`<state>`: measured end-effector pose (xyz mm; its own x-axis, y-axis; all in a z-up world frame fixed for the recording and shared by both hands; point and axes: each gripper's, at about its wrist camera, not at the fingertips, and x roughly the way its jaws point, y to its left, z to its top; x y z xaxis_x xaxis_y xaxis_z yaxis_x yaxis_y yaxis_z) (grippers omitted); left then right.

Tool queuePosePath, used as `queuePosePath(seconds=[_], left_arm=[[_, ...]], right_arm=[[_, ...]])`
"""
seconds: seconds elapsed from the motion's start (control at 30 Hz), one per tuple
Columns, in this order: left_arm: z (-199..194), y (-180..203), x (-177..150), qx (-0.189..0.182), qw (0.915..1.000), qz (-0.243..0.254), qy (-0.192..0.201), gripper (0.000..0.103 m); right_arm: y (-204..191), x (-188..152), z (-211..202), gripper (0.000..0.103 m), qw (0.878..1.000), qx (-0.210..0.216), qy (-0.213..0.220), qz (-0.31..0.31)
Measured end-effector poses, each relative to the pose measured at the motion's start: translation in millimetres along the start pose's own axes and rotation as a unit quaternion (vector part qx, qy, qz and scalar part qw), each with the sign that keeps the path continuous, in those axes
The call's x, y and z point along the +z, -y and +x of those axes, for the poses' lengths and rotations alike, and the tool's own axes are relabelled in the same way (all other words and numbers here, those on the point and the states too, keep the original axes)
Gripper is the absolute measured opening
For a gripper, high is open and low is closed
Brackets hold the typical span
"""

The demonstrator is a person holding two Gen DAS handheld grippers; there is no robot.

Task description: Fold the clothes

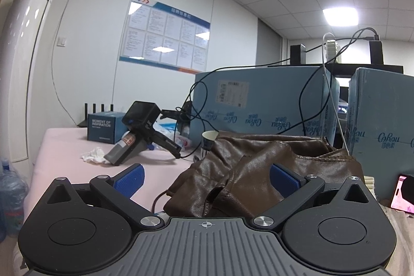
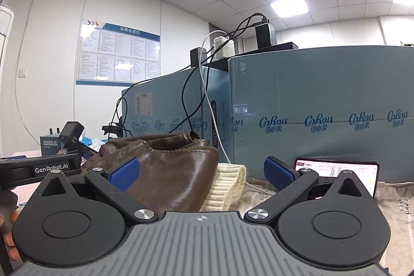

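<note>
Two claws are up over the table, and both of mine stand wide with nothing between the blue pads. My left claw (image 1: 207, 177) faces a crumpled brown leather garment (image 1: 261, 172), which lies in a heap on the pink table (image 1: 64, 146); its near folds sit between my spread fingers but neither pad (image 1: 130, 179) touches it. My right claw (image 2: 201, 172) looks at the same leather garment (image 2: 168, 170) from further right, with the heap in front of the left finger and a cream ribbed knit piece (image 2: 227, 185) touching its right edge. Behind the knit lies a phone (image 2: 336, 172) with a lit screen, propped against a tall blue carton (image 2: 323, 100). A second blue carton (image 1: 258, 100) stands behind the leather heap, with black cables (image 1: 302, 95) draped down its face. A white paper cup (image 1: 209, 142) stands just beside the heap's far left edge. Further left on the table rest another handheld gripper device (image 1: 141, 131), a crumpled white tissue (image 1: 93, 155) and a small dark blue box (image 1: 103, 127). In the right wrist view my left gripper's body (image 2: 44, 167) shows at the left edge, and fingertips of my hand (image 2: 11, 237) are below it.
</note>
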<state>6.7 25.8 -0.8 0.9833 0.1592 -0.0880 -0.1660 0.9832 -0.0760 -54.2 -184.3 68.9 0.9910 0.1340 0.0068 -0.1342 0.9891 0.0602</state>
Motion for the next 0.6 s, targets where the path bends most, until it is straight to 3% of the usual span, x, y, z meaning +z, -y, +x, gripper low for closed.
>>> queuePosePath(seconds=[0.6], left_arm=[[-9.2,7.1,0.0,-0.033,0.999,0.023,0.02,0.103]], right_arm=[[3.1,0.3,5.5,0.103,0.999,0.03,-0.021,0.014]])
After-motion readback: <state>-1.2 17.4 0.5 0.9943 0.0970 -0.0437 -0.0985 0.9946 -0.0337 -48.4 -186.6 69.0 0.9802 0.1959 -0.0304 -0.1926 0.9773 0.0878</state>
